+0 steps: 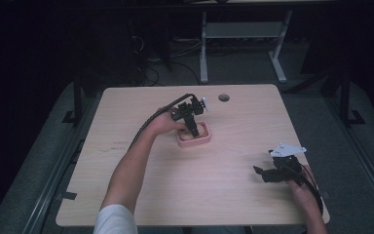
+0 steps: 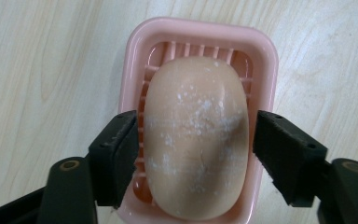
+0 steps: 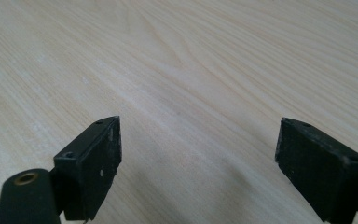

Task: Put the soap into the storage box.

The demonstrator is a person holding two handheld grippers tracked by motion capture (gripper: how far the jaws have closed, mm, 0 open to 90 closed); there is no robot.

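Step in hand: we judge this as the grasp of the soap bar [image 2: 196, 137], with our left gripper [image 2: 196, 154] lowered over it from above.
Soap bar: it lies lengthwise in the pink soap dish [image 2: 133, 60], which sits a little far of the table's [image 1: 126, 195] middle.
Left gripper: its jaws bracket the bar at mid-length, the left jaw at or just against its side and the right jaw a hair off; we cannot tell whether they press yet.
Right gripper [image 1: 268, 174]: it rests low at the near right of the table, well apart from the dish, jaws spread wide with bare wood between them.
Next move: we think it calls for closing evenly on both sides, then lifting straight up so that the dish stays put.
Risk: the bar looks smooth and rounded, so it may slip.
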